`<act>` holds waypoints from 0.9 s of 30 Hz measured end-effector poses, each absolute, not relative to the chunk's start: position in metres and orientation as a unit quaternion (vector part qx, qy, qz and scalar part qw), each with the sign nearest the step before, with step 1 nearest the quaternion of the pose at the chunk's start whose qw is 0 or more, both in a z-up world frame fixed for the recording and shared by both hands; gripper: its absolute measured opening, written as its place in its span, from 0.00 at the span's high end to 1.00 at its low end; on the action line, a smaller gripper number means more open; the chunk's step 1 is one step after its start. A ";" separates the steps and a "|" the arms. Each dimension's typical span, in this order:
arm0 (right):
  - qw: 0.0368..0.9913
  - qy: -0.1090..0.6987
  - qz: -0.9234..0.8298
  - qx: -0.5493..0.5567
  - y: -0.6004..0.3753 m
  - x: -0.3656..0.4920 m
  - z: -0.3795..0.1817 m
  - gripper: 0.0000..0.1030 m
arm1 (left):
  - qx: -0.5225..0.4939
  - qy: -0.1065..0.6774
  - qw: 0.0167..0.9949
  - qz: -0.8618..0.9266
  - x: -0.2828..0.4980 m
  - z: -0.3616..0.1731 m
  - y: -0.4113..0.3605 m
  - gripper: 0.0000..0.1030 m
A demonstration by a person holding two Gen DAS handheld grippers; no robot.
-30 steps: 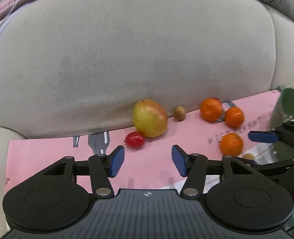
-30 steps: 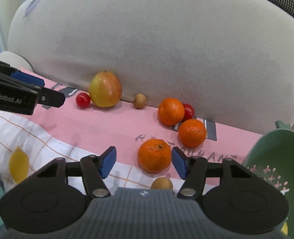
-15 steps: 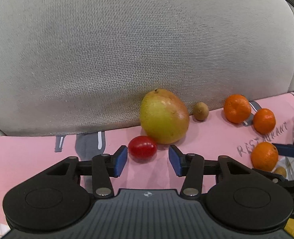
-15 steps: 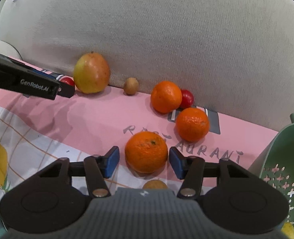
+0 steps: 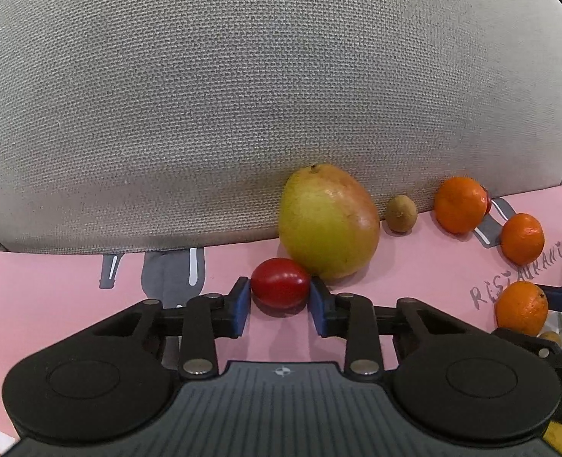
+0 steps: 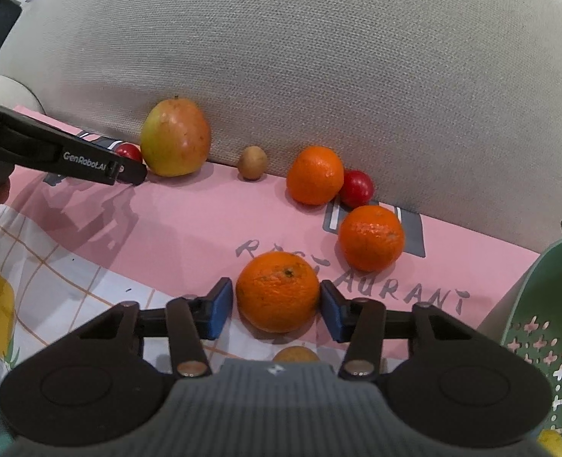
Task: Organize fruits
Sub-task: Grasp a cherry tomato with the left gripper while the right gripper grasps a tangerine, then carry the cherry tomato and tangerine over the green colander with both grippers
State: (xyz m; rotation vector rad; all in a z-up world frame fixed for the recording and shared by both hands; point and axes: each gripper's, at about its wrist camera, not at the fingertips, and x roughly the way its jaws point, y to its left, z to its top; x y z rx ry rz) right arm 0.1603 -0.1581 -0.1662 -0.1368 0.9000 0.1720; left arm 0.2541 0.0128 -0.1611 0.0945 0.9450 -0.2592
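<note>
A red cherry tomato lies on the pink cloth in front of a yellow-red pear. My left gripper has its jaws closing, and both blue pads touch the tomato's sides. In the right wrist view the nearest orange sits between the pads of my right gripper, whose jaws are also closing. The right pad meets the peel and the left pad stands a sliver off. Two more oranges, a second tomato and a small brown fruit lie along the cushion.
A grey sofa cushion rises right behind the fruit. A green colander stands at the right edge. A checked lemon-print cloth covers the near left. Another small brown fruit lies just under my right gripper.
My left gripper dropped toward the red tomato and closed its pads onto it. My right gripper sank a little and narrowed around the nearest orange.
</note>
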 end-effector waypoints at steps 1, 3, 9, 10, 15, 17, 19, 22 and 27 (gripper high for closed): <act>0.895 0.435 0.083 -0.063 -0.159 0.161 -0.166 0.57 | 0.046 0.453 0.882 -0.123 0.254 -0.160 0.013 0.65; 0.896 0.432 0.081 -0.064 -0.160 0.160 -0.163 0.57 | 0.047 0.452 0.882 -0.123 0.252 -0.155 0.014 0.65; 0.904 0.415 0.085 -0.061 -0.160 0.150 -0.145 0.57 | 0.045 0.444 0.887 -0.116 0.235 -0.129 0.015 0.65; 0.906 0.411 0.087 -0.060 -0.160 0.148 -0.140 0.57 | 0.041 0.444 0.888 -0.116 0.231 -0.125 0.015 0.65; 0.915 0.387 0.096 -0.058 -0.161 0.133 -0.115 0.57 | 0.036 0.430 0.893 -0.126 0.203 -0.096 0.009 0.65; 0.919 0.378 0.100 -0.057 -0.164 0.125 -0.104 0.57 | 0.040 0.422 0.895 -0.135 0.191 -0.085 0.003 0.65; 0.921 0.371 0.102 -0.056 -0.168 0.118 -0.095 0.57 | 0.043 0.416 0.896 -0.146 0.181 -0.074 -0.006 0.65; 0.925 0.362 0.103 -0.054 -0.175 0.105 -0.083 0.57 | 0.048 0.404 0.898 -0.167 0.167 -0.056 -0.019 0.65; 0.929 0.353 0.102 -0.049 -0.194 0.082 -0.070 0.57 | 0.069 0.379 0.898 -0.213 0.143 -0.033 -0.056 0.65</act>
